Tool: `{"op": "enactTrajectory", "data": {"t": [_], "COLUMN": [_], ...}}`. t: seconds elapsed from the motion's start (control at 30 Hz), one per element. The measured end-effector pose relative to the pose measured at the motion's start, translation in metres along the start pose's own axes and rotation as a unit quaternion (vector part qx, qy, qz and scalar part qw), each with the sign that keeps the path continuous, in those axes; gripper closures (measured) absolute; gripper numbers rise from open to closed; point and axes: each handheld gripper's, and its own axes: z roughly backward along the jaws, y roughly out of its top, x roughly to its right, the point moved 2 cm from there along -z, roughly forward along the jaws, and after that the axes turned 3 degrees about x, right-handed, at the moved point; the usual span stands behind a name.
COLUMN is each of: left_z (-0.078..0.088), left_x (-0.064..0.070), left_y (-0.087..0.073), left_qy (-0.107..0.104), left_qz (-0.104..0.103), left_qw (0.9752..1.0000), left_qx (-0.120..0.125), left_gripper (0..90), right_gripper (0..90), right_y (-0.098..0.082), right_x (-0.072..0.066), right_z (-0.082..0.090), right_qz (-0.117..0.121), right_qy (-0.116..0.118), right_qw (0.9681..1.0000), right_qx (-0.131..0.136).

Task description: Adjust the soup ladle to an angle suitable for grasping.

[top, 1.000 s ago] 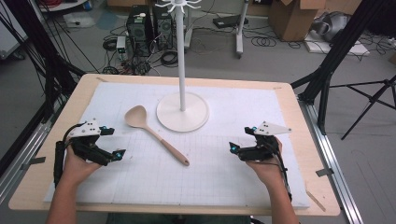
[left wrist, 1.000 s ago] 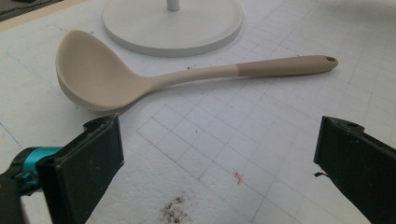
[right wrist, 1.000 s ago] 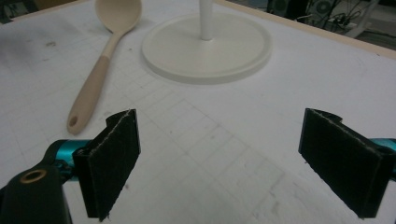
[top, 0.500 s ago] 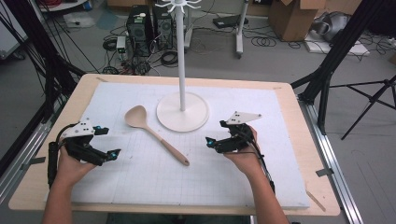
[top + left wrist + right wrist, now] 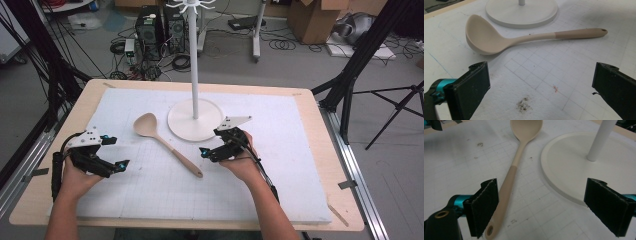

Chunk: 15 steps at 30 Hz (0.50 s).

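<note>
Here the left gripper (image 5: 111, 153) rests low over the white mat (image 5: 300, 165) near the table's (image 5: 345, 200) left edge, its jaws spread wide with nothing between them; in the left gripper view the gridded mat shows in the gap. Ahead of it lies the ladle (image 5: 165, 142), flat on the mat, bowl up toward the far left and its handle running down to the right, the bowl near but apart from the stand's round base (image 5: 180, 125). In the left gripper view the ladle (image 5: 524, 37) lies crosswise, bowl on the left, darker handle end with its hole on the right. The stand's pole (image 5: 194, 60) rises from the base middle. The right gripper (image 5: 212, 151) sits just right of the handle end, jaws spread; in the right gripper view the handle (image 5: 506, 187) passes beside the left jaw, and whether it touches is hard to tell, while the base (image 5: 569, 167) lies by the right jaw.
</note>
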Motion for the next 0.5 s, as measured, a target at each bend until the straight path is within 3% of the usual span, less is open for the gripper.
{"op": "enactTrajectory", "data": {"t": [0.27,0.5], "left_z": [0.002,0.001], "left_x": [-0.002,-0.001], "left_y": [-0.001,0.0], "left_qy": [0.002,0.002], "left_qz": [0.003,0.0], "left_qw": [1.0,1.0], "left_qx": [0.002,0.002], "left_gripper": [1.8,1.8], "right_gripper": [11.6,11.7], "right_y": [0.003,0.007], "right_x": [-0.005,-0.016], "right_z": [-0.023,-0.055], "right_qz": [0.001,0.006], "right_qy": [0.016,0.038], "right_qw": [0.9997,0.998], "right_qx": [-0.02,-0.051]}}
